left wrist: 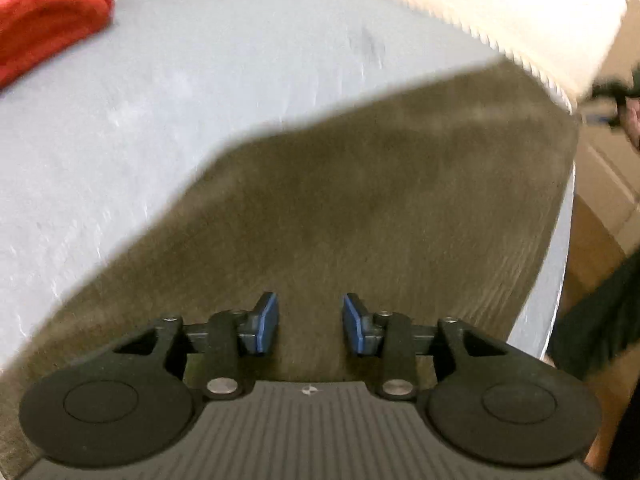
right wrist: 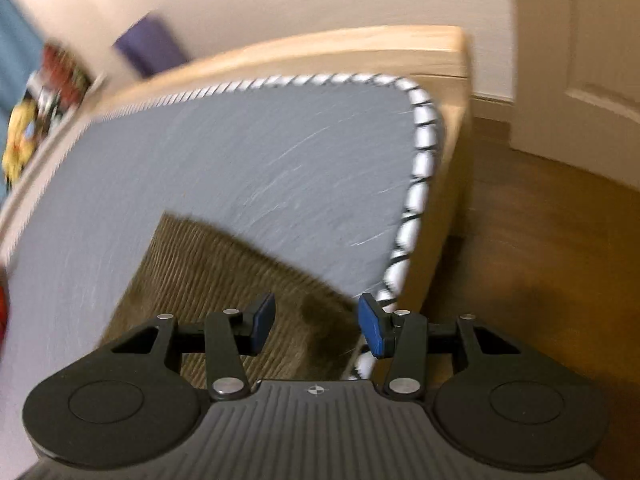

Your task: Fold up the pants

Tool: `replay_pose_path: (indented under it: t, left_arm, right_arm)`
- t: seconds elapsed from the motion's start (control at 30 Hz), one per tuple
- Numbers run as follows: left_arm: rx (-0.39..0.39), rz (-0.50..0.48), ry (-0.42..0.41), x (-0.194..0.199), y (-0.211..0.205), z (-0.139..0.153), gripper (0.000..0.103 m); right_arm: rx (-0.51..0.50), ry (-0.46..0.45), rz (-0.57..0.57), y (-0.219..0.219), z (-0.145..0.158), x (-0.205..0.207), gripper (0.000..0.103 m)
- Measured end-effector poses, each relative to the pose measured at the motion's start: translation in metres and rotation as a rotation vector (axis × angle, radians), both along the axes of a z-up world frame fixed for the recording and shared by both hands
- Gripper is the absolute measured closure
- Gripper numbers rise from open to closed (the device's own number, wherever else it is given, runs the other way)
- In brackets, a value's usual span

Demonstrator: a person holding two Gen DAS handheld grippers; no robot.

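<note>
On the grey mattress (left wrist: 200,92) of a bed, the olive-brown ribbed pants (left wrist: 360,208) lie spread, filling the near and right part of the left wrist view and reaching close to the mattress edge on that side. A red garment (left wrist: 44,16) sits bunched at the far left corner, well apart from them. The left hand-held gripper (left wrist: 310,322) hangs just above the cloth with its blue pads parted by a moderate gap and nothing between them; whether the tips touch the fabric cannot be told through the blur.

From the right wrist view, a corner of the pants (right wrist: 224,276) shows near the mattress edge with its black-and-white piping (right wrist: 420,160), the wooden bed frame (right wrist: 448,128) and the floor (right wrist: 540,240) beyond. The right hand-held gripper (right wrist: 316,322) is likewise open and empty, poised over the cloth close to that edge.

Judging by this, the fold is at a reach-and-grasp step: neither gripper has hold of the pants, and both are blurred, which suggests motion. How many folds are already made cannot be read from these views. The next move likely calls for each gripper to come down on an edge or corner, pinch through every layer there, then lift and carry the cloth over evenly. The right side sits near the mattress edge, so a loose pinch could let fabric slide toward the floor.
</note>
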State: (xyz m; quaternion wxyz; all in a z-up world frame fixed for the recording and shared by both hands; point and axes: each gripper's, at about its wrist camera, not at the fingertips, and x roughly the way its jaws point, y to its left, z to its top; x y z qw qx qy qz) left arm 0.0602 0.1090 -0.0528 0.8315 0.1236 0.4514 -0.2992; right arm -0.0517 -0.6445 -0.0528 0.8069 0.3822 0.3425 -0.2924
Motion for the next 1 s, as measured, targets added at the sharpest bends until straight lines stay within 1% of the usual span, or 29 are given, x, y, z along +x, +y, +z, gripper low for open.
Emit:
replay_pose_path:
  t: [0.03, 0.07, 0.13, 0.2, 0.3, 0.4, 0.5, 0.6, 0.73, 0.8, 0.83, 0.87, 0.93, 1.0]
  left_arm:
    - [-0.029, -0.002, -0.025, -0.002, -0.004, 0.009, 0.059]
    - [-0.047, -0.002, -0.051, -0.004, -0.006, 0.016, 0.054]
    - [-0.039, -0.006, -0.092, -0.009, -0.016, 0.025, 0.053]
    - [-0.019, -0.015, -0.115, -0.012, -0.023, 0.026, 0.053]
    - [-0.001, -0.034, -0.116, -0.014, -0.031, 0.022, 0.053]
    - [0.023, -0.048, -0.114, -0.014, -0.034, 0.015, 0.053]
    - [0.025, -0.055, -0.123, -0.017, -0.031, 0.014, 0.053]
    - [0.009, -0.043, -0.134, -0.016, -0.029, 0.017, 0.053]
    - [-0.001, -0.035, -0.155, -0.014, -0.029, 0.022, 0.053]
    - [-0.002, -0.029, -0.169, -0.015, -0.03, 0.024, 0.053]
    - [0.0, -0.024, -0.177, -0.015, -0.03, 0.026, 0.053]
    - [0.003, -0.016, -0.187, -0.016, -0.03, 0.027, 0.053]
    - [-0.002, 0.006, -0.208, -0.017, -0.03, 0.033, 0.053]
    - [-0.025, 0.037, -0.229, -0.019, -0.029, 0.043, 0.053]
  right_arm:
    - [0.015, -0.01, -0.016, -0.001, -0.002, -0.005, 0.055]
    - [0.03, -0.014, -0.019, -0.001, -0.004, -0.009, 0.055]
    - [0.07, -0.019, -0.014, 0.002, -0.013, -0.011, 0.055]
    - [0.111, -0.01, 0.008, 0.015, -0.023, -0.009, 0.055]
    - [0.147, -0.006, 0.063, 0.021, -0.035, 0.0, 0.054]
    - [0.167, -0.058, 0.081, 0.018, -0.035, 0.006, 0.053]
    - [0.189, -0.043, 0.063, 0.014, -0.046, 0.01, 0.055]
    - [0.176, -0.04, 0.056, 0.018, -0.041, 0.008, 0.054]
    - [0.193, -0.061, 0.015, 0.015, -0.046, 0.008, 0.055]
    - [0.154, -0.048, 0.011, 0.016, -0.045, 0.011, 0.066]
    - [0.121, -0.031, 0.012, 0.02, -0.043, 0.012, 0.082]
    - [0.118, -0.039, 0.014, 0.021, -0.044, 0.012, 0.086]
    - [0.114, -0.052, -0.004, 0.023, -0.041, 0.01, 0.088]
    - [0.078, -0.073, -0.02, 0.031, -0.029, 0.008, 0.088]
